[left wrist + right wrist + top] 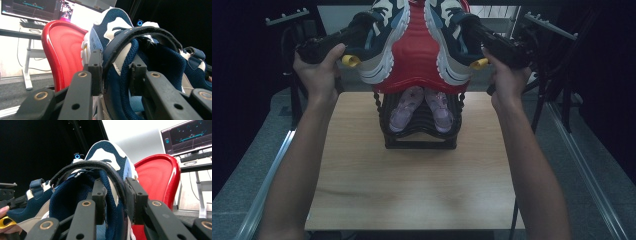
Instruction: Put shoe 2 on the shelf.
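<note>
Each hand holds up one sneaker of a navy, white and light-blue pair in front of a red moulded shelf. My left gripper is shut on the heel collar of the left sneaker. In the left gripper view the left gripper pinches the padded collar of that sneaker, and the red shelf stands behind. My right gripper is shut on the right sneaker. In the right gripper view the right gripper clamps its sneaker's collar beside the red shelf.
A black tiered shoe rack stands on the wooden table under the red shelf, with a pair of lilac children's shoes on it. Metal rails run along both table sides. A monitor sits on a desk behind.
</note>
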A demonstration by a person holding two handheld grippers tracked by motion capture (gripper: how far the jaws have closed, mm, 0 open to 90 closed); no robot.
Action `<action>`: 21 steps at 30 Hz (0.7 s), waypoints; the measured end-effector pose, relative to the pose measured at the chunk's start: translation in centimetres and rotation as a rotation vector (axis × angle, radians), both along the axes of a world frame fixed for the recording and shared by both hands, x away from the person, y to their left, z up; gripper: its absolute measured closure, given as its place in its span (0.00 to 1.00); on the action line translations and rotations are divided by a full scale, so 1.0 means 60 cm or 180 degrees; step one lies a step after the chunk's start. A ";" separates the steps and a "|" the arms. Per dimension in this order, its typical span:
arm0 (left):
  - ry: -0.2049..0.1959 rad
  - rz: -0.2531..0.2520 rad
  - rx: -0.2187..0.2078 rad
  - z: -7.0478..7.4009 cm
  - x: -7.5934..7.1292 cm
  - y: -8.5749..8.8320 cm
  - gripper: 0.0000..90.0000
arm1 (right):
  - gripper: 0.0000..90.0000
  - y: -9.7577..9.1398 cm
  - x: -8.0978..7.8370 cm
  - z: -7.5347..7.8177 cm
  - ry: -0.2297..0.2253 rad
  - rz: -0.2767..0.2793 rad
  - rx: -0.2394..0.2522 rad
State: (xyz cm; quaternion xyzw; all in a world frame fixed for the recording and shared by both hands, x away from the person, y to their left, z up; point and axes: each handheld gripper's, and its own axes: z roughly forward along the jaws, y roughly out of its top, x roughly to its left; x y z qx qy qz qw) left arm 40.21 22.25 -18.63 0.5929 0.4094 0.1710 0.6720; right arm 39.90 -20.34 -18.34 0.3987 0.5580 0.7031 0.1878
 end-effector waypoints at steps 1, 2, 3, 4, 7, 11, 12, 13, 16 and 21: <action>-0.0001 0.0014 -0.0006 0.001 0.002 -0.001 0.77 | 0.79 0.002 0.002 0.000 0.0016 0.0003 0.0008; -0.0002 0.0023 -0.0013 0.002 0.004 -0.002 0.77 | 0.79 0.004 0.005 0.001 0.0024 0.0012 0.0019; -0.0005 0.0031 -0.0012 0.002 0.006 -0.003 0.77 | 0.79 0.006 0.007 0.001 0.0030 0.0018 0.0042; -0.0003 0.0039 -0.0003 0.003 0.008 -0.005 0.77 | 0.79 0.008 0.009 0.001 0.0038 0.0016 0.0044; -0.0001 0.0079 0.0019 0.004 0.014 -0.010 0.77 | 0.79 0.014 0.016 0.002 0.0064 -0.0014 0.0032; 0.0011 0.0088 0.0007 0.002 0.022 -0.019 0.77 | 0.79 0.020 0.024 0.002 0.0098 -0.0031 0.0026; 0.0009 0.0087 0.0020 0.001 0.023 -0.022 0.77 | 0.79 0.020 0.026 0.001 0.0104 -0.0038 0.0012; 0.0013 0.0085 0.0012 -0.001 0.025 -0.026 0.77 | 0.79 0.021 0.028 0.001 0.0110 -0.0039 0.0011; 0.0022 0.0084 0.0018 -0.004 0.029 -0.034 0.77 | 0.79 0.024 0.032 0.000 0.0134 -0.0038 0.0027; 0.0015 0.0108 0.0057 -0.003 0.033 -0.043 0.77 | 0.79 0.029 0.039 -0.002 0.0160 -0.0074 0.0007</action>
